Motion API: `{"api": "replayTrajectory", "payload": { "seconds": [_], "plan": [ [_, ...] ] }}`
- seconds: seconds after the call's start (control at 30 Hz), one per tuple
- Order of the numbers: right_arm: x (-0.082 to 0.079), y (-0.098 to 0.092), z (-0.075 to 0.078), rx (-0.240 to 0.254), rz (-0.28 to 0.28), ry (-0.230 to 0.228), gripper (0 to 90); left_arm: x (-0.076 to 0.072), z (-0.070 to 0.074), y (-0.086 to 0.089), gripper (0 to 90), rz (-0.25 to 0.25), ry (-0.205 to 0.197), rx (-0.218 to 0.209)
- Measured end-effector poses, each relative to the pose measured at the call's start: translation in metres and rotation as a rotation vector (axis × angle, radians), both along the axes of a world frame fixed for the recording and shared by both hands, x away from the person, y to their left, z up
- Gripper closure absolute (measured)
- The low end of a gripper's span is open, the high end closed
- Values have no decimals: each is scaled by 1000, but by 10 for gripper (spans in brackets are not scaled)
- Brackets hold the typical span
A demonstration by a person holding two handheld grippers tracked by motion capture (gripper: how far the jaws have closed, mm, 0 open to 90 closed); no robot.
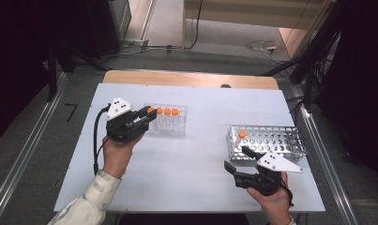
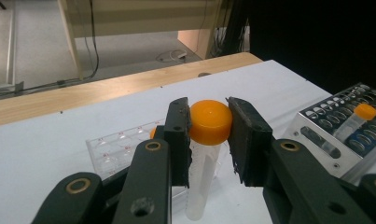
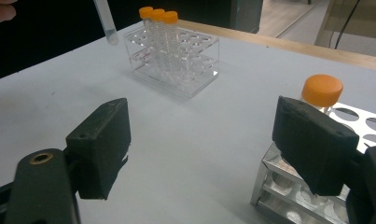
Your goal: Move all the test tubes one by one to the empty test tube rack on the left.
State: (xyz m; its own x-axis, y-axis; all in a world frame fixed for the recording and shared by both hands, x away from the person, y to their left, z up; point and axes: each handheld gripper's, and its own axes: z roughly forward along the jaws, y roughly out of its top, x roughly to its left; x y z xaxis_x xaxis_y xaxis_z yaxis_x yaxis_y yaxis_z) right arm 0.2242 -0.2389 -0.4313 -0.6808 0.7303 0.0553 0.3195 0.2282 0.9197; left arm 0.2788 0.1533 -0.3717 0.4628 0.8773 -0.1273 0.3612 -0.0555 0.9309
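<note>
White tabletop point(image 1: 186, 164) with wooden far edge point(image 1: 191, 78); grey floor point(image 1: 32, 140) around.

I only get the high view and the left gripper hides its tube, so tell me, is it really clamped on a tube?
Observer: Yes. The left gripper is shut on the tube, pads pressing its orange cap.
Operator: Is the tube out of the clear rack?
Observer: The right gripper view shows its bottom tip hanging above the table, beside the clear rack.
Operator: And the right gripper?
Observer: The right gripper is open, nothing between its jaws, next to the metal rack.
</note>
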Motion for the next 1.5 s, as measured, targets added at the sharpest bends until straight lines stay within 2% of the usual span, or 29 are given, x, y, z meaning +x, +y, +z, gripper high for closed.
{"api": "replayTrajectory", "payload": {
  "seconds": [0.53,1.07,1.5],
  "plan": [
    [2,-9,-2,5,-28,2,183,23,-2,8,705,56,23,11],
    [2,-12,-1,10,-31,-1,182,41,0,6,705,79,32,41],
    [2,-12,-2,12,-33,5,183,50,-1,7,705,96,43,44]
  ]
}}
